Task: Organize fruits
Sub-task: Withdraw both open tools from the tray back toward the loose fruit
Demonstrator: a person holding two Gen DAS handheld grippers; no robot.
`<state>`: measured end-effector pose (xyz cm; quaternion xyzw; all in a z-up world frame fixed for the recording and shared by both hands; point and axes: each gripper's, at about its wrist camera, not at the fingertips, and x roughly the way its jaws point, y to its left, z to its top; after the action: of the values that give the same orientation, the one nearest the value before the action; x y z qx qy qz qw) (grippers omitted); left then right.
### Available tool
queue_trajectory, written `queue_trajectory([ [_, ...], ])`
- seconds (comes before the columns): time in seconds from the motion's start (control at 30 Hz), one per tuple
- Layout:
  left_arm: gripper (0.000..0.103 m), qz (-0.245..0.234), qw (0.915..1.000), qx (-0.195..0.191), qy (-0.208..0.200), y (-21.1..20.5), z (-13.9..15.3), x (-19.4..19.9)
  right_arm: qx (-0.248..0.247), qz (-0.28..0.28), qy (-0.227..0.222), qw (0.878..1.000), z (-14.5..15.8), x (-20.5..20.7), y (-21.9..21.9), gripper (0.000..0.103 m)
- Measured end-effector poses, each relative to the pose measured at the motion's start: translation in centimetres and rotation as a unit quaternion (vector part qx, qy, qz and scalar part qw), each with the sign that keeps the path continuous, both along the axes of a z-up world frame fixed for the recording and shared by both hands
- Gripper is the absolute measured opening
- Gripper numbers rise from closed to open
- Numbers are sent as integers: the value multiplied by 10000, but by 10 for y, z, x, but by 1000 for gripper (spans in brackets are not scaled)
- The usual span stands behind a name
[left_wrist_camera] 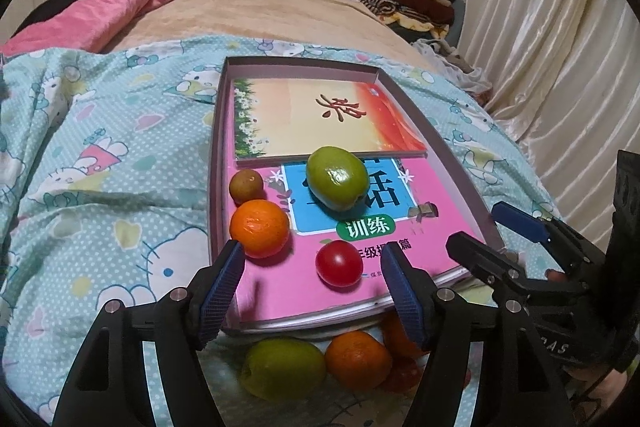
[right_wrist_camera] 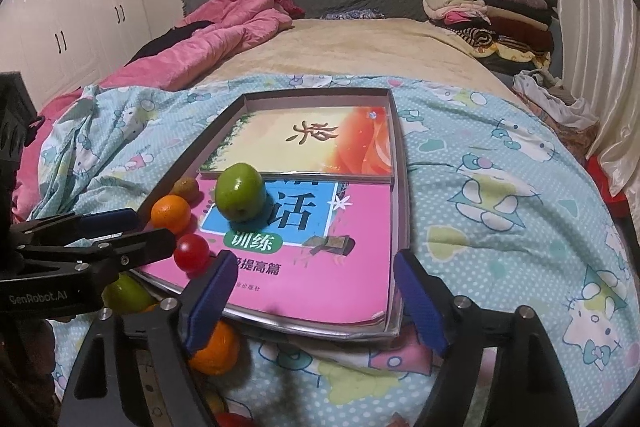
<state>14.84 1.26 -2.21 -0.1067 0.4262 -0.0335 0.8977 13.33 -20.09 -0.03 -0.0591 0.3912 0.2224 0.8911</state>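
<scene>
A shallow box (left_wrist_camera: 215,147) lined with books lies on the bed. In it are a green fruit (left_wrist_camera: 338,177), a small brownish fruit (left_wrist_camera: 246,185), an orange (left_wrist_camera: 260,229) and a red tomato (left_wrist_camera: 339,263). My left gripper (left_wrist_camera: 314,295) is open over the box's near edge, and the tomato lies just past its tips, untouched. On the quilt in front of the box are a second green fruit (left_wrist_camera: 282,367), a second orange (left_wrist_camera: 357,359) and a partly hidden red fruit (left_wrist_camera: 400,375). My right gripper (right_wrist_camera: 316,301) is open over the pink book (right_wrist_camera: 320,267), holding nothing.
The box (right_wrist_camera: 400,167) rests on a cartoon-print quilt (right_wrist_camera: 500,227). A pink duvet (right_wrist_camera: 224,27) lies at the far left and a pile of folded clothes (right_wrist_camera: 492,15) at the far right. Curtains (left_wrist_camera: 540,47) hang along the right side.
</scene>
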Motion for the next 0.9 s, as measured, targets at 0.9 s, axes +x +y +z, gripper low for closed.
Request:
queue_trajectory([
  [0.9,76,486,9986,-127,-136,35,12,-13,417,-128,-259,9987,15,-3,-10,92],
])
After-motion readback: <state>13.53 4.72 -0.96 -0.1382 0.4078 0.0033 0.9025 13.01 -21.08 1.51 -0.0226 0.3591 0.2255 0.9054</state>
